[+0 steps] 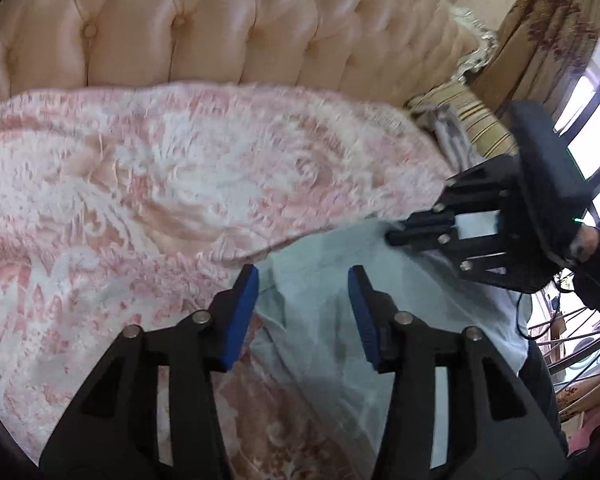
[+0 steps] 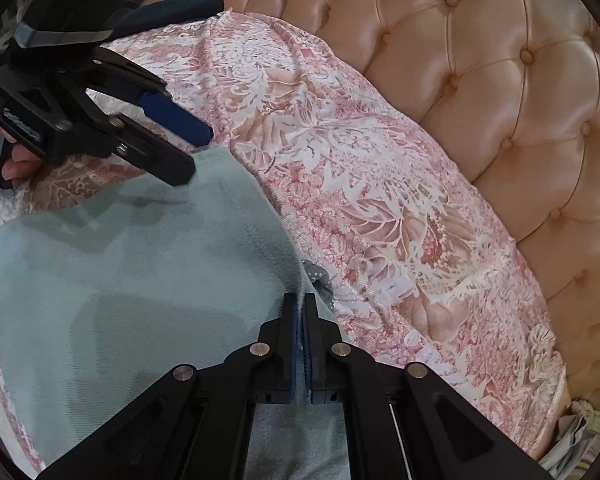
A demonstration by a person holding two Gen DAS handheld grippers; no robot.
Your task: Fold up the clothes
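A pale green towel-like cloth (image 2: 132, 280) lies spread on the pink patterned bedspread (image 2: 372, 184); in the left wrist view the cloth (image 1: 340, 280) runs from the centre to the lower right. My right gripper (image 2: 299, 300) is shut on the cloth's right edge, and it shows as the black gripper (image 1: 396, 236) at the cloth's far corner. My left gripper (image 1: 303, 280) stands open just above the cloth's near edge, blue pads apart with nothing between them. In the right wrist view the left gripper (image 2: 196, 152) hovers open over the cloth's far left corner, held by a hand.
A tufted peach headboard (image 1: 220, 20) rises behind the bed. Striped fabric and a grey garment (image 1: 452, 128) lie at the bed's right end near a curtain and window (image 1: 588, 120). A small dotted grey piece (image 2: 320, 276) peeks from under the cloth's edge.
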